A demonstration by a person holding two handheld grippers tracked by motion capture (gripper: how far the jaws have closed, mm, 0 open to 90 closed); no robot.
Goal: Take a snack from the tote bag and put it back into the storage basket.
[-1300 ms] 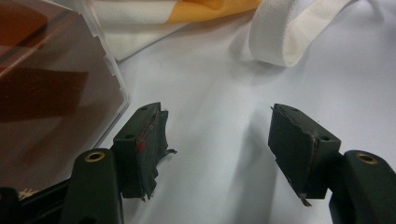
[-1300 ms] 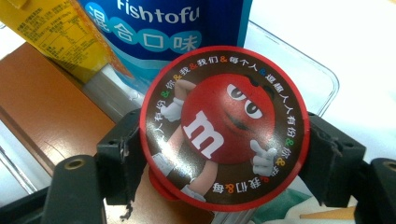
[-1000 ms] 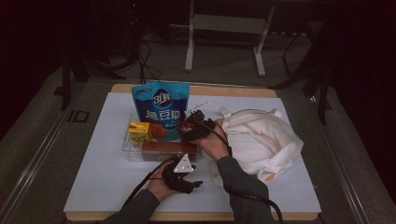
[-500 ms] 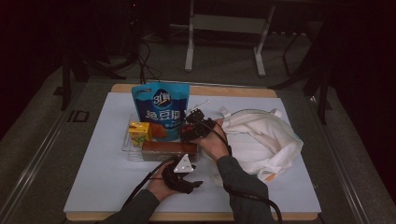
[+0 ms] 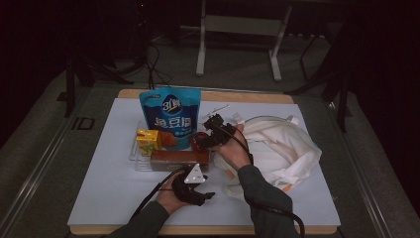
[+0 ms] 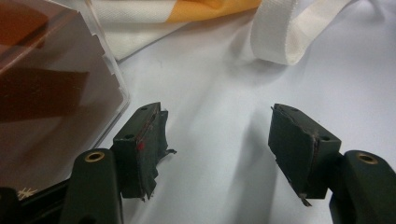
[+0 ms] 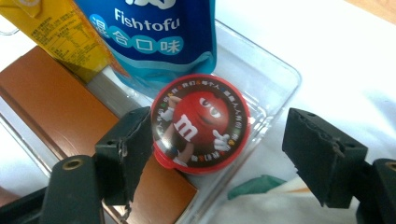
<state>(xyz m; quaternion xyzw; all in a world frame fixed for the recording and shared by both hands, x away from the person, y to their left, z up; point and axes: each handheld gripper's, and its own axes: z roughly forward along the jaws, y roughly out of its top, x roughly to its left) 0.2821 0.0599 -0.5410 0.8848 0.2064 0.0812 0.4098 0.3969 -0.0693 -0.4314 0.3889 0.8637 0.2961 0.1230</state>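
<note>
Right gripper (image 7: pixel 217 154) gapes open over the round red candy tub (image 7: pixel 201 122), its printed lid facing up.

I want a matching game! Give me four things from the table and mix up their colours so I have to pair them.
Things:
1. snack pouch
2. round candy tub
3. juice carton
4. cloth bag

Colours:
A. red
B. white
C. blue
D. yellow

Right pairs: 1-C, 2-A, 3-D, 4-B
</note>
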